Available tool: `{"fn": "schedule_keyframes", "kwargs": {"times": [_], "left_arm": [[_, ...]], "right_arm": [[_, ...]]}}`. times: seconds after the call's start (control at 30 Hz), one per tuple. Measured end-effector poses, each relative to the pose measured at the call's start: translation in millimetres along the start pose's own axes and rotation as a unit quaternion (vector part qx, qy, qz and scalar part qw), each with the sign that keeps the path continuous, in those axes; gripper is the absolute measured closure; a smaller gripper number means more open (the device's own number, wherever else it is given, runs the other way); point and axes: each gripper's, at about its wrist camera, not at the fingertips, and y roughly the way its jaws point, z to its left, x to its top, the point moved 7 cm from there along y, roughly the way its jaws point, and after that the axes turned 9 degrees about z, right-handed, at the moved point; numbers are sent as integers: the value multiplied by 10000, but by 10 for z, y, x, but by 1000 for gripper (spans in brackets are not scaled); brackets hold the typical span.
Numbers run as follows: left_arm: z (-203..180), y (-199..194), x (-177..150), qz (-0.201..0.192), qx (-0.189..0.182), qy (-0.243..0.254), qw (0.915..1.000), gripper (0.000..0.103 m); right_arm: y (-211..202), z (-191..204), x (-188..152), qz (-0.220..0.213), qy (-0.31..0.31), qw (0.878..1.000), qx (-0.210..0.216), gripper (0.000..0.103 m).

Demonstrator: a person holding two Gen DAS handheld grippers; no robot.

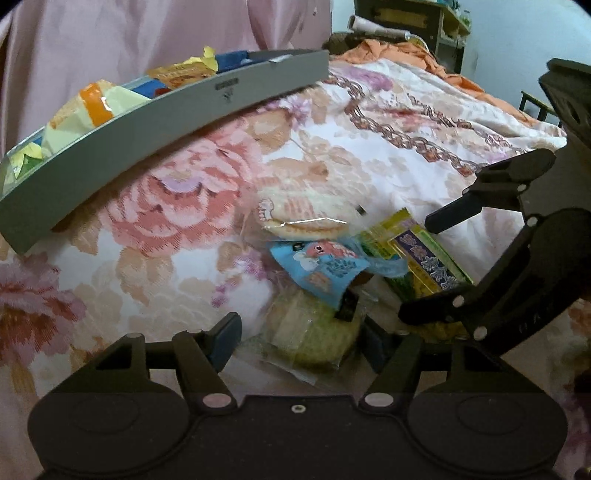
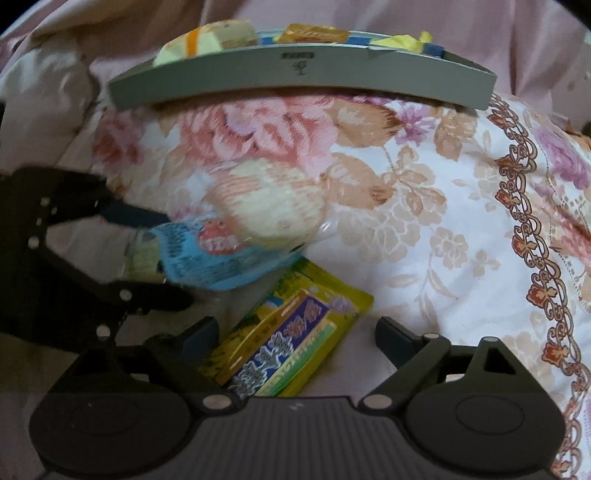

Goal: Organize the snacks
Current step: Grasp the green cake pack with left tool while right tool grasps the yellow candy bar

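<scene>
Loose snacks lie in a heap on a floral quilt (image 1: 155, 266). My left gripper (image 1: 301, 339) is open around a pale green snack in clear wrap (image 1: 314, 350), with small gaps at both pads. Beyond it lie a light blue packet (image 1: 321, 269) and a round cracker in clear wrap (image 1: 303, 214). My right gripper (image 2: 295, 332) is open over a yellow-green packet with purple lettering (image 2: 288, 343), which lies between its fingers nearer the left one. A grey tray (image 1: 147, 136) at the back holds several snacks. Each gripper shows in the other's view: the right gripper (image 1: 415, 269), the left gripper (image 2: 173, 258).
The grey tray (image 2: 295, 81) rests on the quilt against pink fabric (image 1: 110, 40). An orange cloth (image 1: 388, 51) and a shelf (image 1: 436, 22) lie far back right. Bare quilt (image 2: 443, 221) stretches right of the heap.
</scene>
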Motion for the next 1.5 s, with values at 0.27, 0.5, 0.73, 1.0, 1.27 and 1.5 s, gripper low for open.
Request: {"fn": "schedule_keyframes", "kwargs": {"times": [0.27,0.5,0.73,1.0,1.27,1.5], "left_arm": [[-299,-100,-69,226,-108,-452,9987,34],[-531,-126,-166,243,-28,-859,9960,32],[-528,-164,-108,-96,487,-1159,9920,18],[-383,-161,-125,-189,569,-1433,9879,17],[-340,-129,-108,-317,466,-1586,9857,18],[-344,-135,-69,-426,221,-1622,9856,31]], "right_arm": [[-184,-75,-284,-171,-456,9987,-175,15],[-352,-207,-487,-431,-595,9968,-322,17],[-365,-236,-546,-625,-573,9961,-263,15],[-388,-101,-531,-953,-1064,9864,-810,13],[-334,-1,-468,-1067,-1211,9816,-1020,13],[-249,-34,-460,-1010,-397,9937,-278,20]]}}
